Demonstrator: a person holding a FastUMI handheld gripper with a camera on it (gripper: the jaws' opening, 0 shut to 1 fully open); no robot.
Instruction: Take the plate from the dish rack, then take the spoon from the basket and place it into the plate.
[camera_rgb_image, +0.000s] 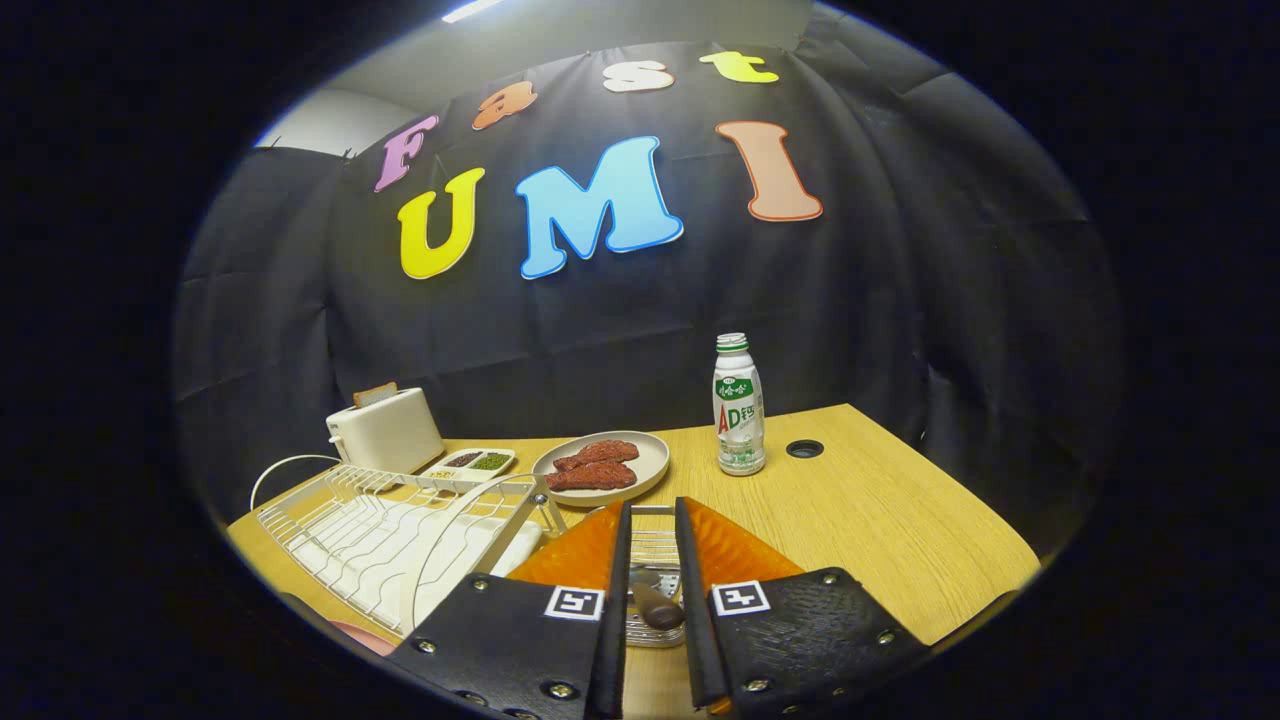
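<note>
Gripper (652, 560) hangs over the wire basket (655, 545), 2 fingers parted around the brown spoon handle (655, 605), not pressing it. Far ahead sits the plate (602, 466) with meat. Left, the white dish rack (390, 525); right, a bottle (739, 405).

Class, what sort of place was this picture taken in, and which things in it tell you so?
Probably a mock kitchen in a booth: a toaster, a dish rack and a plate of food on a wooden table. The tongs flank a spoon.
</note>
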